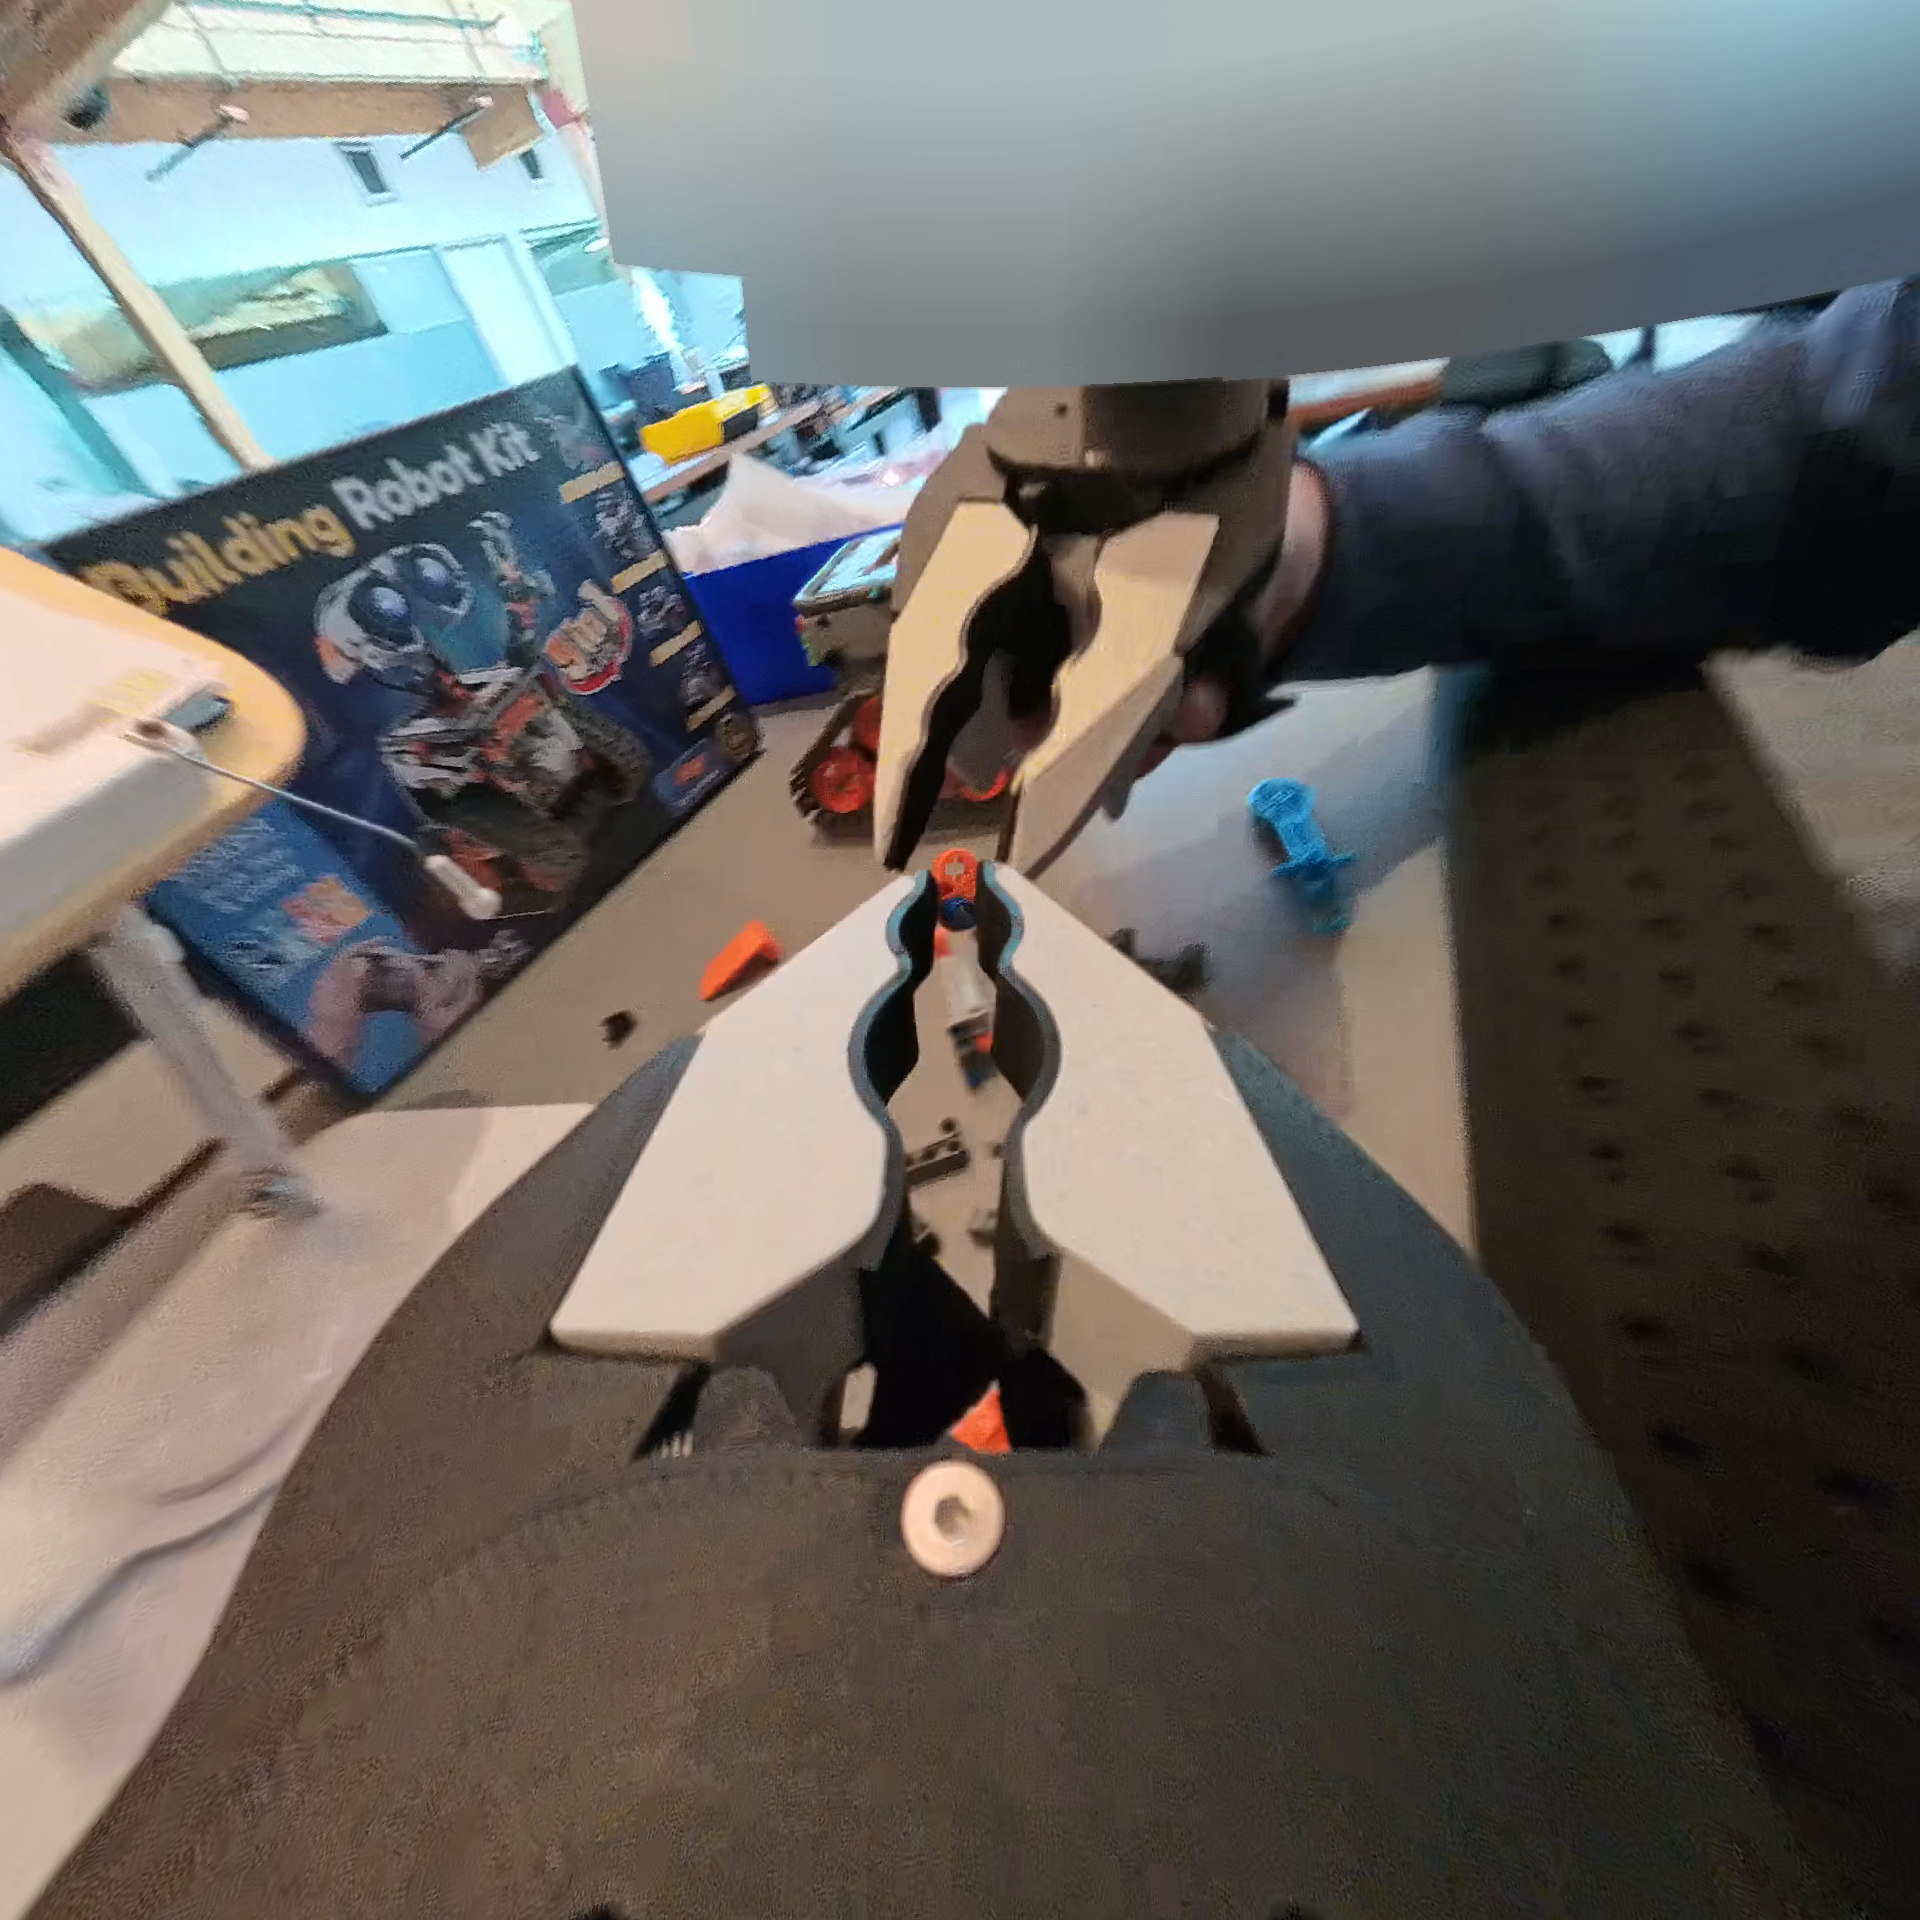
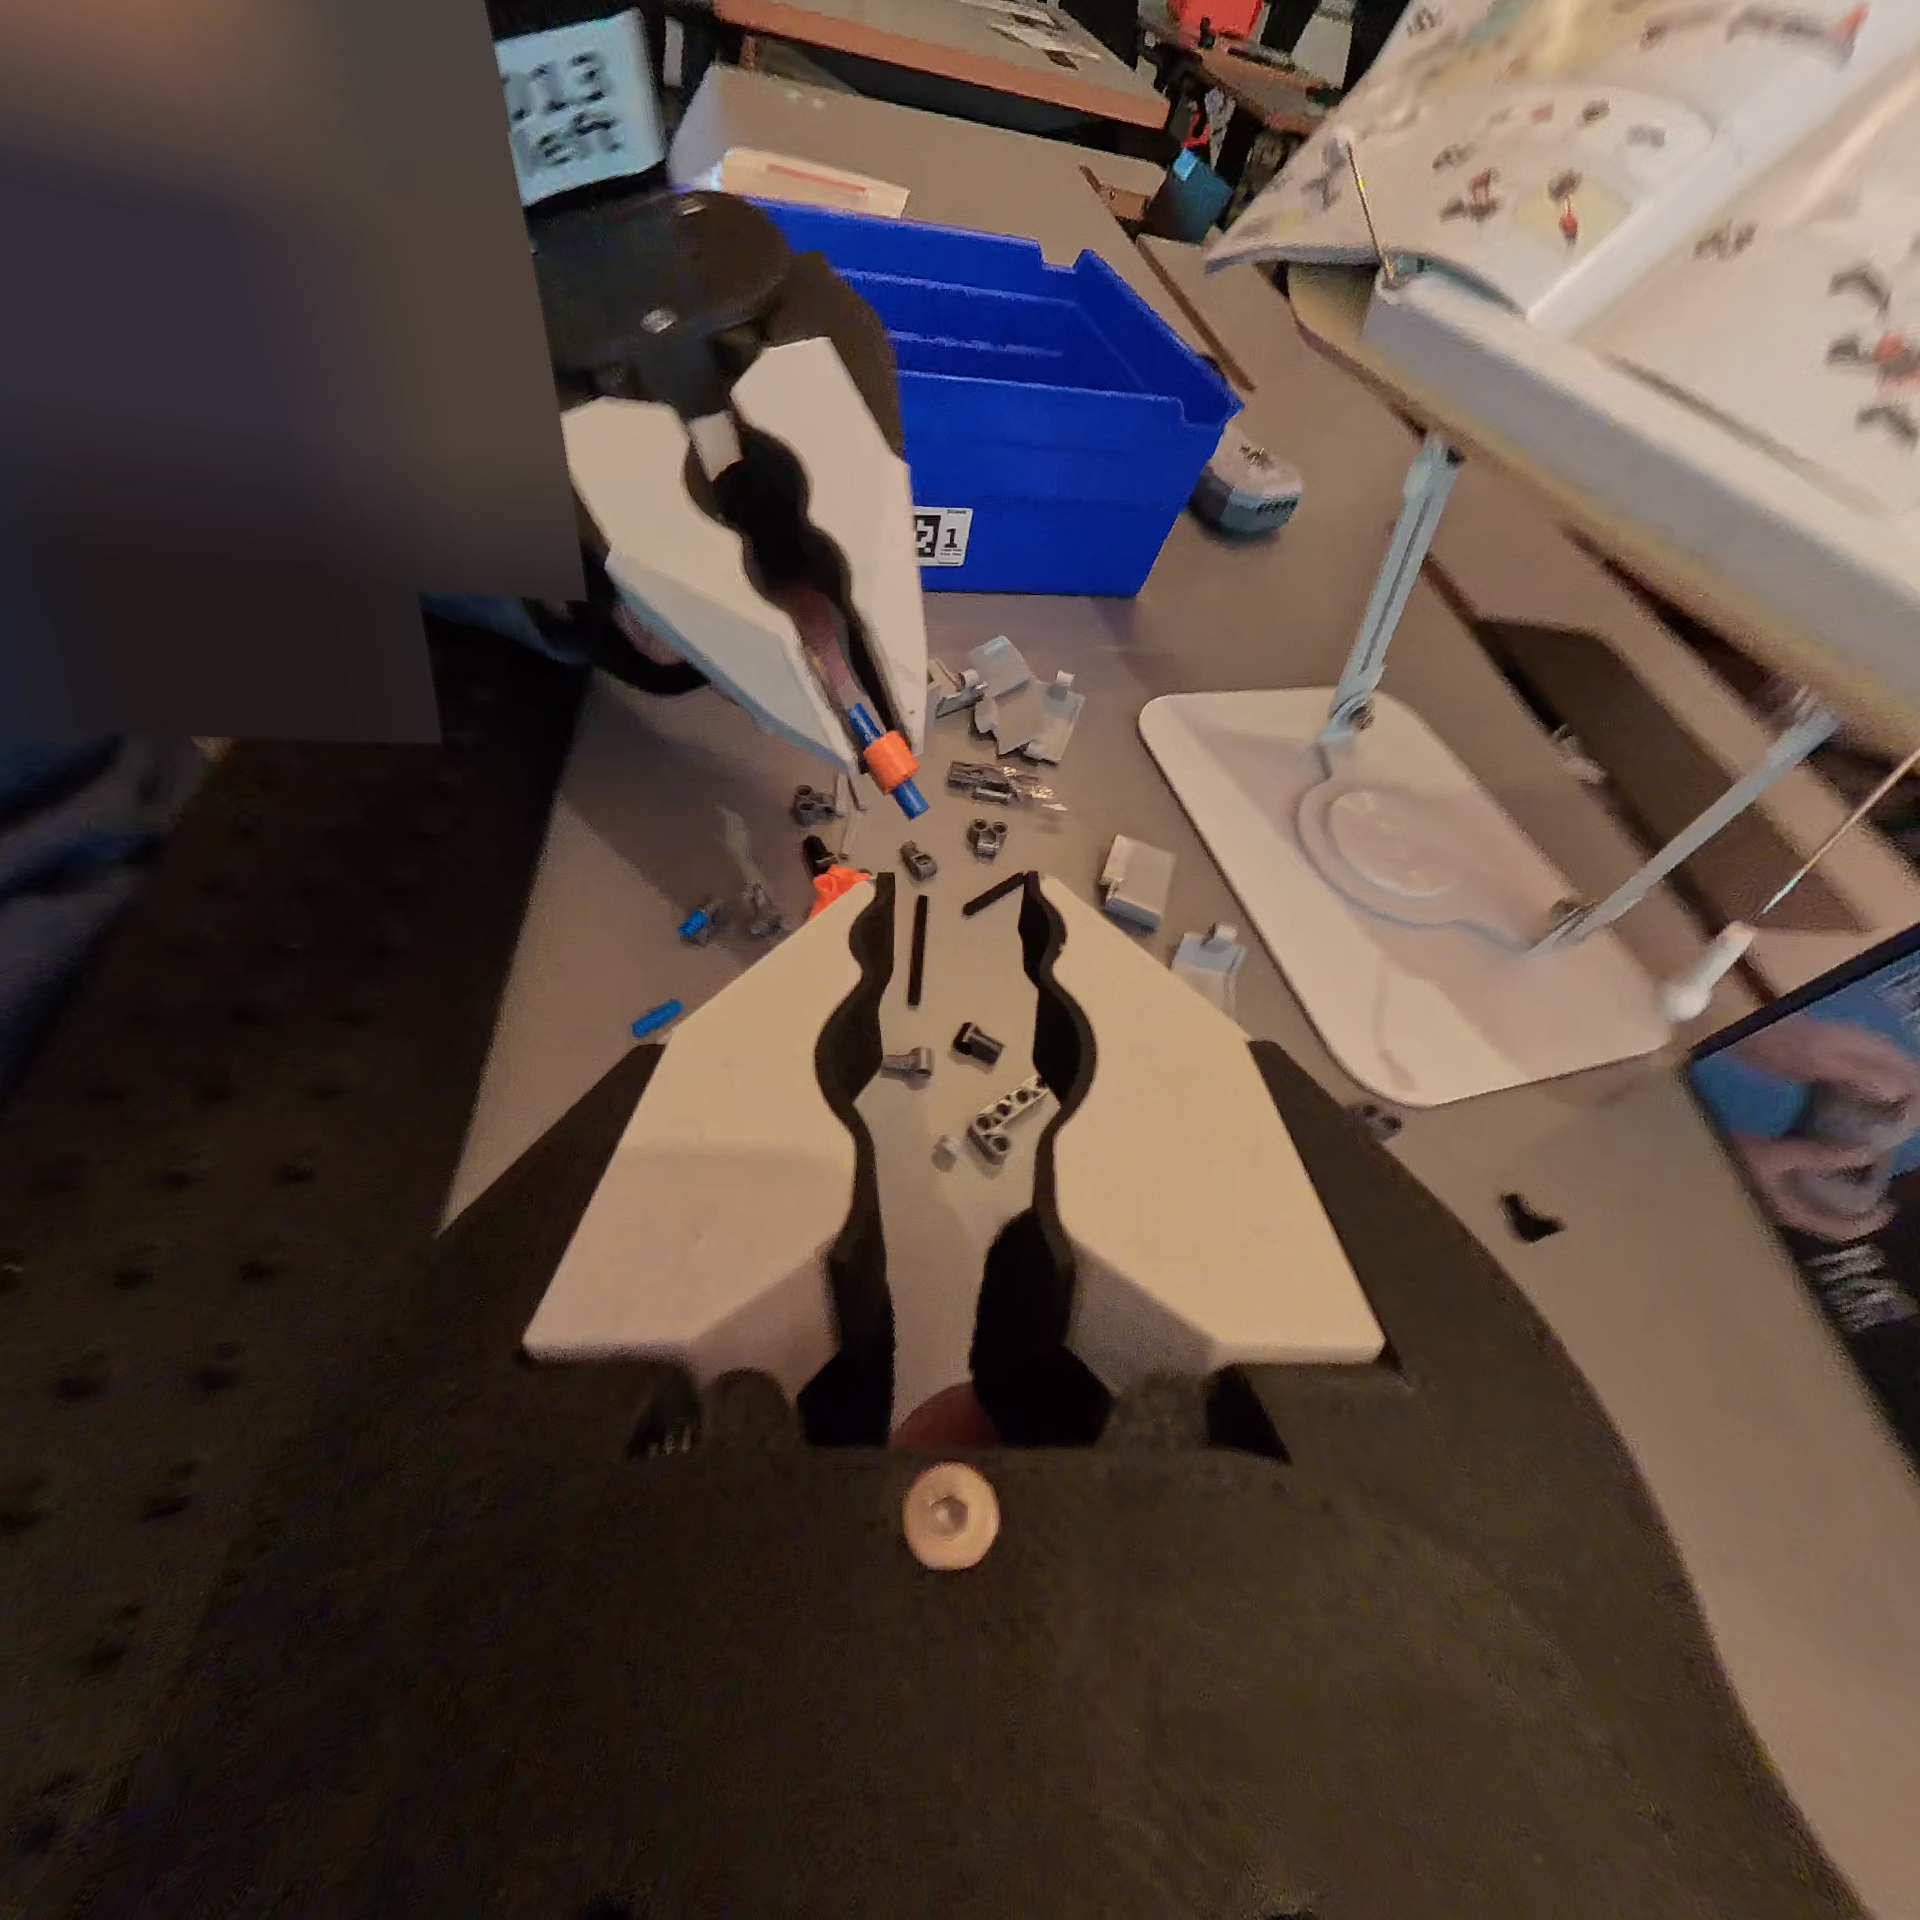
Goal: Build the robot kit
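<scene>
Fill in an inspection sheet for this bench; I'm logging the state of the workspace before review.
Surface: grey tabletop, with a dark perforated mat along one side.
Job's things: blue pin with an orange bush pinched at the left gripper's tips; partly built tracked model with orange wheels farther back.
Clutter: loose small black, grey, blue and orange parts; blue tool.
Grippers: left gripper shut on the pin; right gripper open, empty, above the loose parts.
Cables: nothing seen.
Surroundings: blue bin, white stand holding an open booklet, kit box.
</scene>
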Available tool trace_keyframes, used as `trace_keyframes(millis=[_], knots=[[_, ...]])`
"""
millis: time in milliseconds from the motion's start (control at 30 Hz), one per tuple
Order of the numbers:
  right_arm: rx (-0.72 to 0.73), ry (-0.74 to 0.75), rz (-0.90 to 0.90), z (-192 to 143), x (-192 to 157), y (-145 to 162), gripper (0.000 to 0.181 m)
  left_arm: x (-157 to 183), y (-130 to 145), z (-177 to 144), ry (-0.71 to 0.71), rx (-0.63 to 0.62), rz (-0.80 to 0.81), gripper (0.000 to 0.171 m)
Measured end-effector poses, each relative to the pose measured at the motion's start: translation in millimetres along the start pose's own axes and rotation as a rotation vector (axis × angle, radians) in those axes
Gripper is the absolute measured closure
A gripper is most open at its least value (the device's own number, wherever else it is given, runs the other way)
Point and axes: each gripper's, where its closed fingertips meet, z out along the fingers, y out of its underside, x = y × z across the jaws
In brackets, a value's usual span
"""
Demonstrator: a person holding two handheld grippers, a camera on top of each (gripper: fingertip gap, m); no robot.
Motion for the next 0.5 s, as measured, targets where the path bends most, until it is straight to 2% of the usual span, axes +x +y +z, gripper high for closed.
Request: trace_keyframes(millis=[167,300,500], knots=[[-0.02,0.022,-0.174,9.0,-11.6,-1.1,0.162,7.4,-6.4,-0.8,0.124,0.072,-0.163,0.166],[0.05,-0.002,-0.163,6.1,-17.5,-12.5,0.171,11.6,-6.1,0.6,0.171,0.083,-0.216,0.166],[0.045,-0.046,-0.118,6.5,-23.3,-10.6,0.179,12.6,-5.1,1.4,0.192,0.099,-0.242,0.166]])
